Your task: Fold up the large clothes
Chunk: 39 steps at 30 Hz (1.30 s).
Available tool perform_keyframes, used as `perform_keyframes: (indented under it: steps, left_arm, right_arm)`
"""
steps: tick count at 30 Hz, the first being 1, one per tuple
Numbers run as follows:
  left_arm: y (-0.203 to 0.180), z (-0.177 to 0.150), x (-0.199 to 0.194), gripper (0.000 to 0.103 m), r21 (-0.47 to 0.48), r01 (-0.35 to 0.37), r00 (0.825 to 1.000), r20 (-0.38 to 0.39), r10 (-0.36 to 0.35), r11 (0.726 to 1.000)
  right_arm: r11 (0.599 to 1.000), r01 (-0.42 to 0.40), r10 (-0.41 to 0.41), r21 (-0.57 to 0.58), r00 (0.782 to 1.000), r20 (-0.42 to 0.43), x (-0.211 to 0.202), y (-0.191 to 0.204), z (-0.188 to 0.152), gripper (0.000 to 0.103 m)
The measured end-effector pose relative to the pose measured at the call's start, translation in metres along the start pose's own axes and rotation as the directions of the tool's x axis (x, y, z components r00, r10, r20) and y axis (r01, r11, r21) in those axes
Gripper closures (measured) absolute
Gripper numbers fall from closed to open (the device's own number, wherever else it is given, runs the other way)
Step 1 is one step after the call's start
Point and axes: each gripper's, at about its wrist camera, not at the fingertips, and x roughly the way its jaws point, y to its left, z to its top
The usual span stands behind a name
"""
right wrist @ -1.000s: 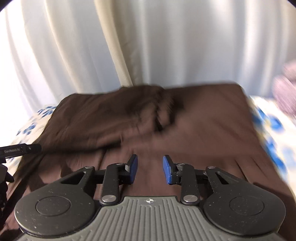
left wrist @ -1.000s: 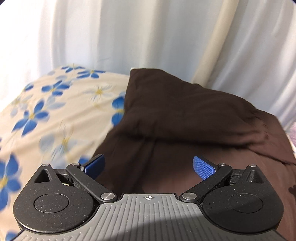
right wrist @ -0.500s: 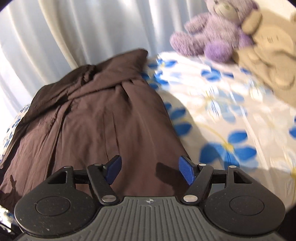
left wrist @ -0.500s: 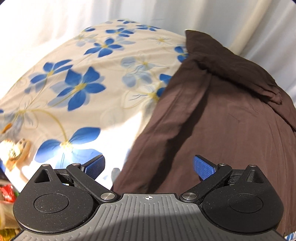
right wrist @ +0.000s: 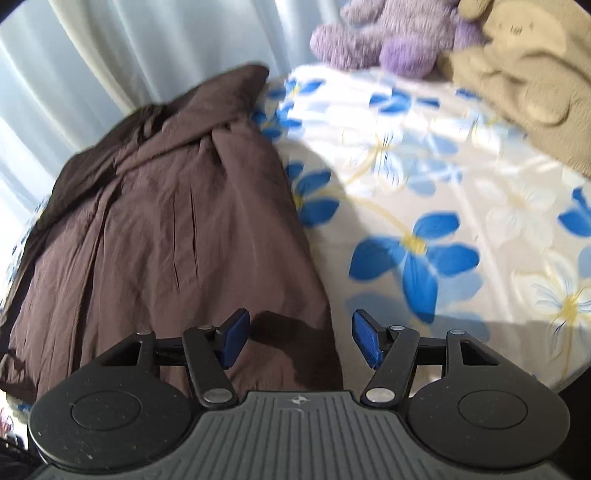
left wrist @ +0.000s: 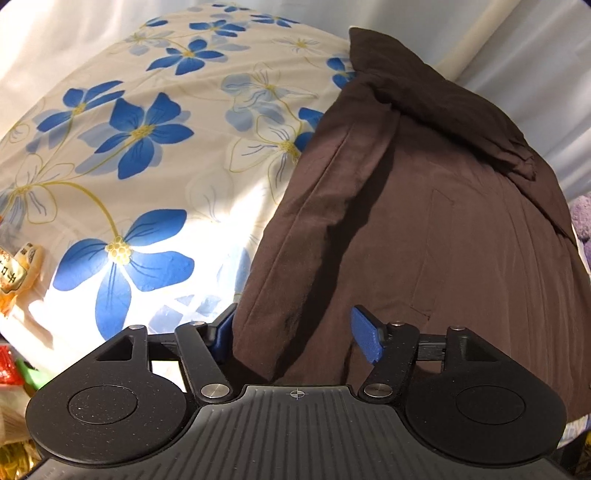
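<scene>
A large dark brown garment (left wrist: 424,221) lies lengthwise on a flowered bedsheet (left wrist: 147,166), its far end folded over itself. My left gripper (left wrist: 295,332) points down at the garment's near left corner. Its jaws are closing with the left edge of the cloth between them. The left pad sits half behind that edge and the right pad stands clear above the cloth. In the right wrist view the garment (right wrist: 166,229) fills the left half. My right gripper (right wrist: 299,339) hangs over its near right corner, jaws closing slightly, cloth edge between them, pads not pressing.
Pale curtains (right wrist: 129,55) hang behind the bed. A purple plush bear (right wrist: 388,33) and a tan plush toy (right wrist: 528,62) sit at the far right of the sheet (right wrist: 443,203). Snack packets (left wrist: 14,269) lie off the bed's left side.
Both grippers have swung apart from the garment's middle to its near corners, left to the left edge, right to the right edge. The left jaws have narrowed. The right jaws have widened.
</scene>
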Motion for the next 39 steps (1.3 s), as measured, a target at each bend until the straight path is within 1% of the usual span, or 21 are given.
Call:
perform_keyframes:
  steps: [1,2,3,4,6,8,10,11,12,13,14,15,17,19,20,21,24,28,32,36,39]
  left_arm:
    - [0.002,0.001,0.001,0.041,0.001,0.001,1.000,-0.006,-0.001,1.000]
    - [0.005,0.002,0.002,0.042,0.005,0.004,1.000,-0.011,-0.004,1.000]
    - [0.008,0.002,0.004,0.041,0.021,0.016,1.000,-0.015,-0.016,1.000]
    - [0.008,0.002,0.005,0.040,0.041,0.022,1.000,-0.014,-0.022,0.999]
    - [0.007,0.002,0.006,0.040,0.057,0.028,0.999,-0.025,-0.026,0.998]
    - [0.005,0.003,0.006,0.040,0.063,0.024,0.999,-0.030,-0.022,0.998]
    - [0.004,0.003,0.007,0.045,0.074,0.024,0.999,-0.037,-0.021,0.997]
    - [0.003,0.003,0.007,0.055,0.075,0.019,0.999,-0.043,-0.016,0.997]
    - [0.005,0.003,0.007,0.065,0.070,0.021,0.999,-0.049,-0.018,0.997]
    - [0.006,0.004,0.005,0.070,0.061,0.034,0.998,-0.052,-0.031,0.998]
    - [0.006,0.005,0.004,0.076,0.055,0.045,0.998,-0.055,-0.042,0.997]
    - [0.006,0.007,0.003,0.081,0.050,0.051,0.997,-0.059,-0.048,0.997]
    - [0.003,0.010,-0.003,0.084,0.041,0.072,0.996,-0.055,-0.070,0.997]
    - [0.001,0.016,-0.012,0.085,0.020,0.124,0.992,-0.034,-0.123,0.992]
    - [0.001,0.020,-0.019,0.086,0.002,0.156,0.988,-0.009,-0.156,0.988]
    - [0.000,0.024,-0.025,0.086,-0.021,0.191,0.982,0.017,-0.190,0.981]
    - [-0.001,0.041,-0.044,0.087,-0.068,0.294,0.951,0.118,-0.285,0.953]
    - [-0.010,0.068,-0.059,0.087,-0.068,0.372,0.914,0.203,-0.353,0.926]
    - [-0.018,0.093,-0.064,0.087,-0.069,0.421,0.884,0.256,-0.392,0.904]
    - [-0.022,0.118,-0.063,0.087,-0.087,0.474,0.849,0.309,-0.428,0.876]
    - [-0.025,0.138,-0.058,0.087,-0.102,0.489,0.839,0.325,-0.436,0.866]
  right_arm:
    - [1.000,-0.007,0.007,0.000,1.000,-0.012,0.003,-0.002,-0.001,0.045]
    - [1.000,-0.020,0.020,0.011,0.999,-0.027,0.005,-0.005,-0.001,0.057]
    - [0.998,-0.046,0.047,0.037,0.998,-0.044,0.008,-0.009,-0.001,0.064]
    - [0.996,-0.064,0.068,0.059,0.996,-0.054,0.009,-0.011,-0.003,0.065]
    - [0.995,-0.079,0.083,0.055,0.994,-0.066,0.011,-0.013,-0.003,0.066]
    - [0.994,-0.104,0.108,0.045,0.990,-0.091,0.014,-0.015,-0.002,0.064]
    - [0.988,-0.147,0.153,0.052,0.981,-0.117,0.017,-0.018,-0.001,0.063]
    - [0.986,-0.160,0.166,0.054,0.979,-0.122,0.018,-0.018,0.000,0.063]
    - [0.985,-0.167,0.172,0.052,0.977,-0.127,0.018,-0.018,0.001,0.071]
    - [0.983,-0.175,0.180,0.053,0.975,-0.129,0.018,-0.017,0.001,0.076]
    - [0.980,-0.190,0.196,0.054,0.973,-0.126,0.018,-0.015,0.001,0.084]
    - [0.978,-0.201,0.205,0.050,0.971,-0.120,0.016,-0.013,0.002,0.088]
    - [0.976,-0.214,0.218,0.049,0.970,-0.107,0.013,-0.010,0.004,0.090]
    - [0.964,-0.254,0.261,0.079,0.962,-0.083,0.008,-0.009,0.008,0.091]
    - [0.954,-0.285,0.291,0.093,0.955,-0.062,0.004,-0.008,0.011,0.092]
    - [0.945,-0.312,0.317,0.101,0.948,-0.039,-0.001,-0.007,0.014,0.092]
    - [0.926,-0.365,0.363,0.102,0.931,0.035,-0.013,0.001,0.026,0.093]
    - [0.899,-0.423,0.409,0.110,0.903,0.130,-0.025,0.011,0.049,0.093]
    - [0.896,-0.436,0.412,0.087,0.888,0.205,-0.032,0.022,0.074,0.093]
    - [0.906,-0.422,0.393,0.045,0.874,0.284,-0.040,0.035,0.097,0.094]
    - [0.919,-0.394,0.365,0.024,0.872,0.326,-0.040,0.045,0.114,0.094]
